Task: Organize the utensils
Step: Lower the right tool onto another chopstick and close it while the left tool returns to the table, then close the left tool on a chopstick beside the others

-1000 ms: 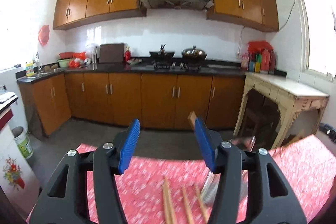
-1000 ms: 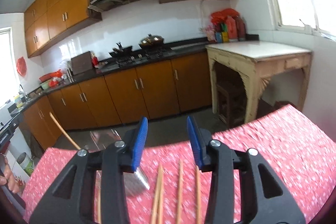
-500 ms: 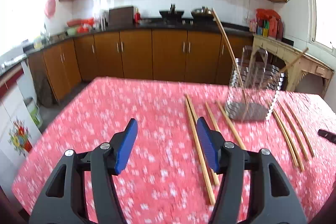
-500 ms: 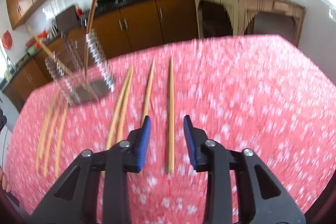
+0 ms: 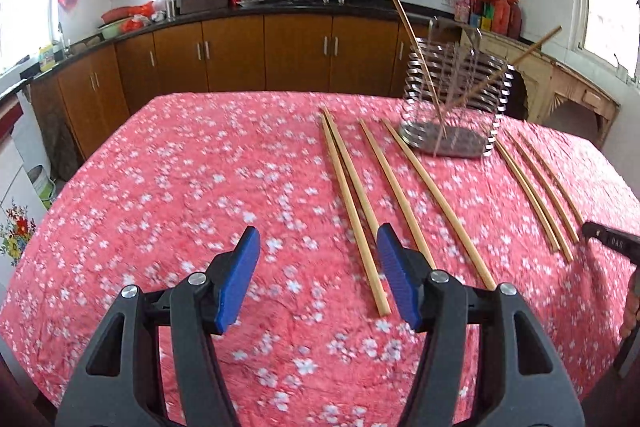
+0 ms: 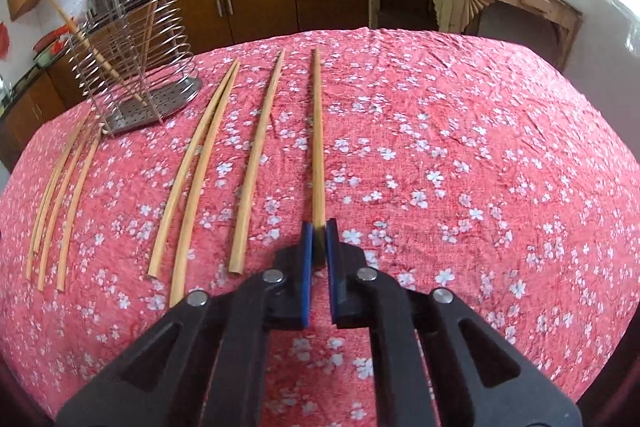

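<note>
The red floral tablecloth (image 6: 460, 147) lies bare across the frame's right half. Upper left stands the wire holder (image 6: 132, 67). The right gripper (image 6: 319, 227), parted half a second ago, now pinches the near end of the rightmost chopstick (image 6: 317, 131), pale, straight wood at centre. The left gripper (image 5: 318, 267) gapes wide, empty.

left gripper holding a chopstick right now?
No: in the left wrist view the left gripper is wide open over the tablecloth, with the nearest chopstick lying flat between the pads, touching neither.
</note>
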A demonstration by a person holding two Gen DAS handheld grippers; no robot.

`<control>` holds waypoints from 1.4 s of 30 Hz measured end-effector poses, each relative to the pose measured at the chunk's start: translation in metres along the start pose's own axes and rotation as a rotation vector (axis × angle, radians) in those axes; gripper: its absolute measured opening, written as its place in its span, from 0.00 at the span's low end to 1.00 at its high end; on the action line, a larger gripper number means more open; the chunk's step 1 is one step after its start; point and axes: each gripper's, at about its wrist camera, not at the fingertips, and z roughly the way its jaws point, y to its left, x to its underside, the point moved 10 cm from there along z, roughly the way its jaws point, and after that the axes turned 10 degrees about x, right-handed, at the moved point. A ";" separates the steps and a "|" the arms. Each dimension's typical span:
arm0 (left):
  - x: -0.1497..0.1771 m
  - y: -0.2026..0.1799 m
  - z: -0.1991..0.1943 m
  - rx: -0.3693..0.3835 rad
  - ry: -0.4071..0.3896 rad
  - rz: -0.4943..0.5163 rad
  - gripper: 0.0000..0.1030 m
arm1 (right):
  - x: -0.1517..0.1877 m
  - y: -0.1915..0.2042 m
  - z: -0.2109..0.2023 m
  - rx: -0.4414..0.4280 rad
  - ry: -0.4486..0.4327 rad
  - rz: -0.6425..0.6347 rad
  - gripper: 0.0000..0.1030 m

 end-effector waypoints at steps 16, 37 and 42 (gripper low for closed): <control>0.037 -0.029 0.031 0.013 0.167 0.049 0.16 | -0.013 -0.014 0.010 -0.002 0.029 0.079 0.08; 0.002 0.046 0.055 0.015 0.201 -0.048 0.09 | -0.032 -0.036 0.028 0.026 0.024 0.100 0.08; 0.003 0.042 0.045 0.010 0.179 -0.026 0.44 | -0.030 -0.032 0.027 0.045 0.013 0.079 0.08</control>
